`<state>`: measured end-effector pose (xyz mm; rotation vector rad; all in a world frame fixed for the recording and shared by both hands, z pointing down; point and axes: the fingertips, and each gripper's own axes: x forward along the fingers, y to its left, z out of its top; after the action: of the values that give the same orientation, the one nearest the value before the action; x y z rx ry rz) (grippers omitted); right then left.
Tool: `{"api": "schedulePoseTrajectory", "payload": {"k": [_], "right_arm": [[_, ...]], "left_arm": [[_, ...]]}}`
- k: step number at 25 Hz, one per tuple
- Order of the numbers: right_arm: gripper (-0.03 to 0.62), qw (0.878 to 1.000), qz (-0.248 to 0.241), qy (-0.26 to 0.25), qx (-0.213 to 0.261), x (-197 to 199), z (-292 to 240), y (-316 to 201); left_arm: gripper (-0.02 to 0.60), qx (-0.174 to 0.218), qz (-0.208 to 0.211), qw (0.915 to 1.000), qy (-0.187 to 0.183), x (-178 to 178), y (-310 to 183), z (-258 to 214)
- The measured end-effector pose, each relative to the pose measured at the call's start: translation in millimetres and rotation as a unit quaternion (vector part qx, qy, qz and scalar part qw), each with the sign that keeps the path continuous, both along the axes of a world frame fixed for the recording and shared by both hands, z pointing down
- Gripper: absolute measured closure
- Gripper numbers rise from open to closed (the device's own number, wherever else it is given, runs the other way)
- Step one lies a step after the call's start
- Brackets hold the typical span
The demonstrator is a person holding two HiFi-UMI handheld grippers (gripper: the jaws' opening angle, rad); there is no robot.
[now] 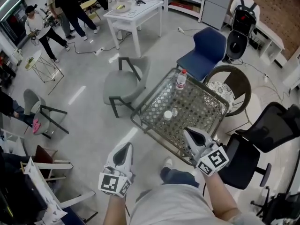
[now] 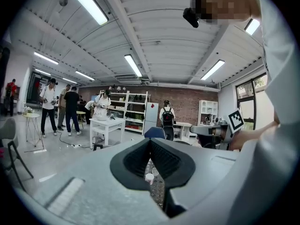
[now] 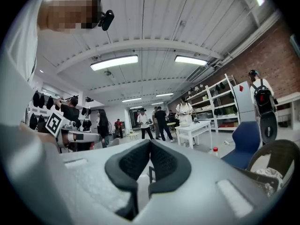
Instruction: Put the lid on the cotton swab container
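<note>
A small white round cotton swab container (image 1: 168,115) stands near the middle of the glass-topped lattice table (image 1: 154,125). A small clear round piece (image 1: 175,111), apparently the lid, lies just right of it. My left gripper (image 1: 128,146) hovers off the table's near left edge, shut and empty. My right gripper (image 1: 186,131) hangs over the table's near edge, also shut with nothing in it. In the left gripper view the container (image 2: 149,176) shows below the closed pads of the left gripper (image 2: 150,140). The right gripper (image 3: 150,142) points over the table; the container is hidden there.
A water bottle with a red cap (image 1: 181,80) stands at the table's far corner. Around the table are a grey chair (image 1: 123,84), a blue chair (image 1: 202,53), a round cushioned chair (image 1: 232,86) and a black office chair (image 1: 262,135). Several people stand near a white table (image 1: 133,13).
</note>
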<state>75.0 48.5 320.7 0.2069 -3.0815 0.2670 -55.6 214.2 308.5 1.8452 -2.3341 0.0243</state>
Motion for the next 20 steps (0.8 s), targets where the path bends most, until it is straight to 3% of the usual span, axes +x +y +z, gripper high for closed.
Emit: {"api": "schedulePoseTrajectory", "payload": {"k": [9, 20], "right_arm": [[0.591, 1.000, 0.011, 0.006, -0.015, -15, 15, -80], [0.591, 0.997, 0.068, 0.035, -0.030, -12, 38, -111]], "left_arm": [[0.574, -0.020, 0.022, 0.9996, 0.001, -17, -86, 17], [0.572, -0.048, 0.092, 0.9942, 0.026, -24, -142, 59]]}}
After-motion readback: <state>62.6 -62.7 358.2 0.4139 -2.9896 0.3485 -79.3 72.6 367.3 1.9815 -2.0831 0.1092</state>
